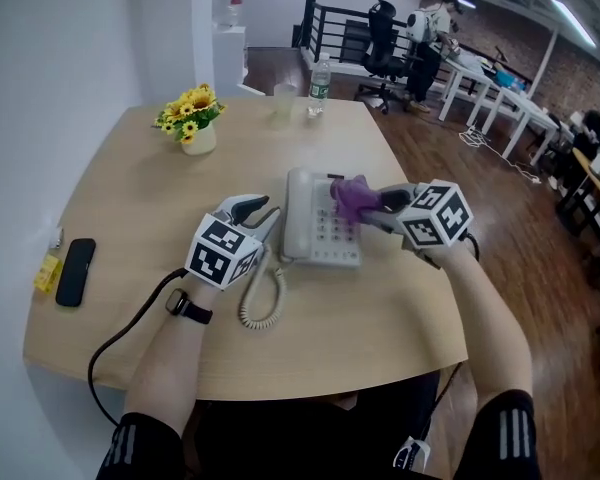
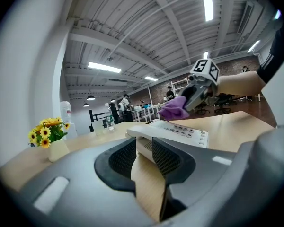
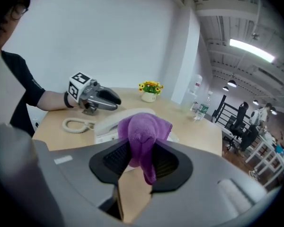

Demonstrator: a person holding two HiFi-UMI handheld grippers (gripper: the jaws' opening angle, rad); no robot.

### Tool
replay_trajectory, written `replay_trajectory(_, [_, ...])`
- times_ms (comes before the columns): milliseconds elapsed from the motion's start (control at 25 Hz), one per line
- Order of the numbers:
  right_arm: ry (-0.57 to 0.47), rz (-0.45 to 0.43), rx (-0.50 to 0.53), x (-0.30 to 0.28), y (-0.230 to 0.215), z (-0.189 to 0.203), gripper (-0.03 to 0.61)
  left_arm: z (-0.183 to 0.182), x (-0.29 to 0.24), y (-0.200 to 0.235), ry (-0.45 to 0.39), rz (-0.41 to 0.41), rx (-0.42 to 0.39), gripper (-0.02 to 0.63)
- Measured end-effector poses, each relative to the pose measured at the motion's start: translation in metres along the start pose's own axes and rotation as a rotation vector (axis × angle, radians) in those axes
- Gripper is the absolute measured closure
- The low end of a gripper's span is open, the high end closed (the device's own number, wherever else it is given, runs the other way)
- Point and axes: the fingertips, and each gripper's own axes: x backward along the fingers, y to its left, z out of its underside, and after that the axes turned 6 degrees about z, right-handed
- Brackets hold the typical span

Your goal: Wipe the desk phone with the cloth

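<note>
Purple fleece cloth (image 3: 144,134), clamped in right claw (image 1: 368,204), hangs over white plastic desk phone (image 1: 310,240) keypad; left claw (image 1: 263,214) gapes empty alongside.

bare surface (image 1: 380,333) is lying open in front of the phone (image 1: 302,218); the coiled cord (image 1: 264,303) is crowding its left side; the flower pot (image 1: 198,136), cup (image 1: 284,101) and bottle (image 1: 319,84) are standing well behind.

The cloth (image 1: 351,197) hides some desk phone (image 1: 306,220) keys.
</note>
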Motion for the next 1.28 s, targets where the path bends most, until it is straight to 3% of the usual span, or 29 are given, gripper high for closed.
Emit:
replay_trajectory(200, [0.100,0.080,-0.014,-0.050,-0.045,-0.015,0.446,-0.002,0.001,0.000,-0.006,-0.001,0.001,0.514])
replay_trajectory(360, [0.151,0.075,-0.032,-0.067,-0.046,-0.008,0.446,-0.004,0.002,0.001,-0.012,-0.002,0.005,0.514])
replay_trajectory(680, [0.100,-0.017,0.105,-0.034,0.031,0.018,0.448,-0.005,0.002,0.000,-0.015,0.003,0.006,0.514])
replay_trajectory(1000, [0.084,-0.103,0.180,0.004,0.099,0.050,0.448,-0.006,0.002,0.000,-0.021,0.002,0.006,0.514])
replay_trajectory(1120, [0.059,-0.117,0.169,0.014,0.099,0.043,0.448,-0.008,0.003,-0.002,-0.025,0.004,0.006,0.514])
replay_trajectory(1280, [-0.074,-0.008,0.049,0.014,0.047,-0.006,0.448,-0.008,0.003,-0.001,-0.023,0.004,0.004,0.514])
